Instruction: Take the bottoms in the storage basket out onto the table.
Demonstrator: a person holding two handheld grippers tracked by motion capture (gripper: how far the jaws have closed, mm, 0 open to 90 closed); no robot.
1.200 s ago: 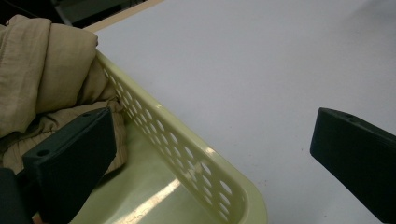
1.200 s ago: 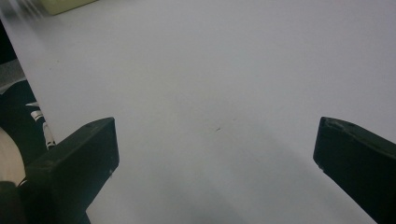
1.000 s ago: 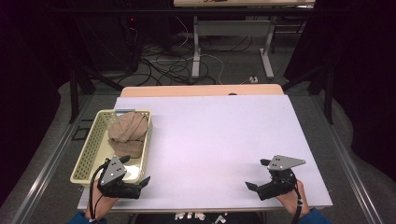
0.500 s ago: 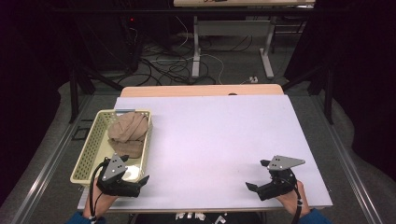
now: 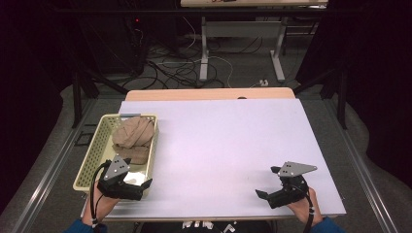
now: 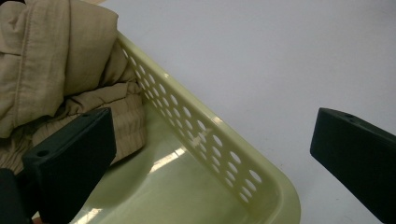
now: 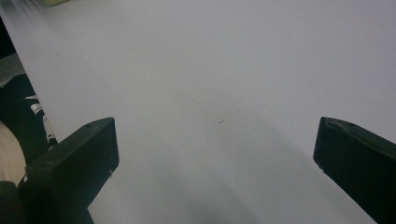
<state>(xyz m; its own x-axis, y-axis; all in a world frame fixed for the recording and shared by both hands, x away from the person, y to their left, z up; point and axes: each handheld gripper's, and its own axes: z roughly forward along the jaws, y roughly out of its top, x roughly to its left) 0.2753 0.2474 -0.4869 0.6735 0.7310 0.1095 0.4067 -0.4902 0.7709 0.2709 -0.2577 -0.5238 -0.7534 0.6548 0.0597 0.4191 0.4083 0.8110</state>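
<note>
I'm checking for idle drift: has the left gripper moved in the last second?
Yes, slightly. The left gripper has slid toward the person, from over the basket interior to its near corner; the cloth stayed put.

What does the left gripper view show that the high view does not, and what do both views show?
The left gripper view alone shows fine detail: the stitched seam on the beige cloth, the round holes in the basket wall, and the left gripper with its jaws wide apart. The high view alone shows the right gripper near the table front edge, plus the floor cables. Both show the cloth lying in the yellow-green basket on the white table.
</note>
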